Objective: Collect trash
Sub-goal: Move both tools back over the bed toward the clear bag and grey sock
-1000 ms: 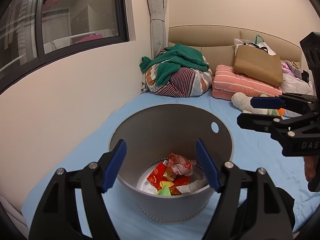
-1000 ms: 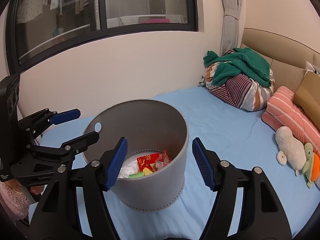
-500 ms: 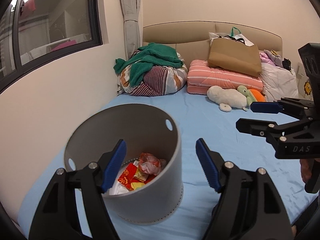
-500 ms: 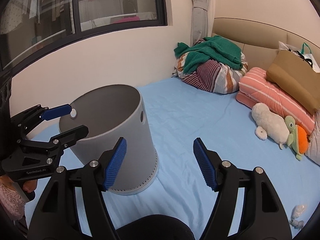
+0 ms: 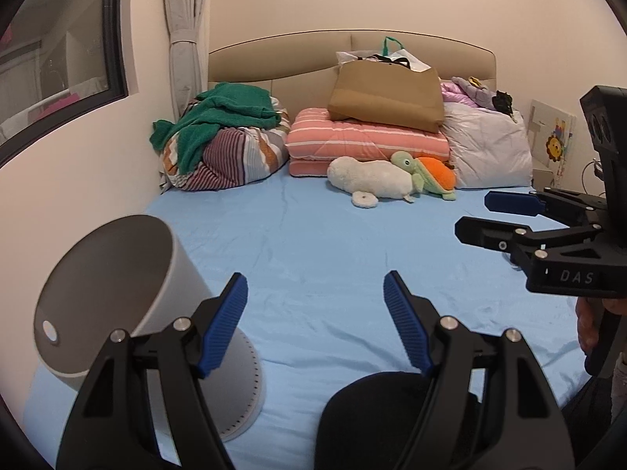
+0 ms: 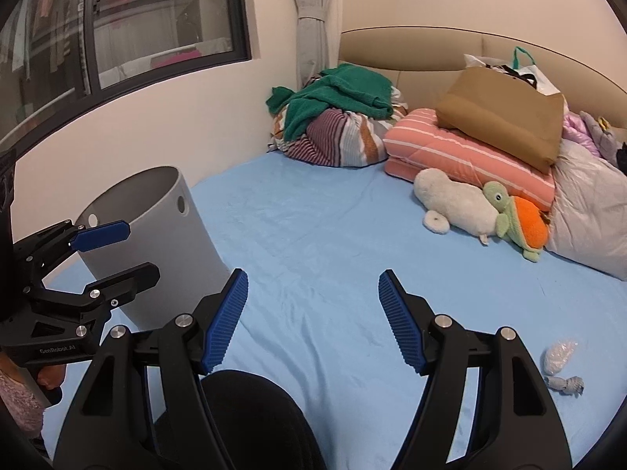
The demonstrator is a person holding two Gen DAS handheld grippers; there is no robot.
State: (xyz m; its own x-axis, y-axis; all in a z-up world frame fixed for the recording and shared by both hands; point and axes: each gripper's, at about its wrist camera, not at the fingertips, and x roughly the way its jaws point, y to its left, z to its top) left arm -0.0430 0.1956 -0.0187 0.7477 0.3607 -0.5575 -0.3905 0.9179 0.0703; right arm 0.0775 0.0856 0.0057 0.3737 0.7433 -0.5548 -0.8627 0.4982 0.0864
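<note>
The grey bin (image 5: 106, 274) stands on the blue sheet at the left of the left wrist view; its inside is hidden from here. It also shows at the left of the right wrist view as the grey bin (image 6: 156, 227). My left gripper (image 5: 315, 286) is open over bare sheet, right of the bin, with nothing between its blue pads. My right gripper (image 6: 313, 282) is open and empty too. A crumpled white wrapper (image 6: 560, 354) and a small grey twisted scrap (image 6: 568, 384) lie on the sheet, low and right of the right gripper. Each gripper sees the other: the right gripper (image 5: 476, 215), the left gripper (image 6: 139, 250).
At the bed's head lie a striped bundle with a green towel (image 5: 219, 137), a folded pink quilt (image 5: 364, 145) under a brown bag (image 5: 386, 94), plush toys (image 5: 392, 180) and a white pillow (image 5: 490, 149). A wall with a window runs along the left. A dark knee (image 6: 250, 419) sits below the grippers.
Both views have swung right, away from the bin and toward the open bed. The bin slid from centre to the left edge, its contents out of sight. The wrapper came into the right view.
</note>
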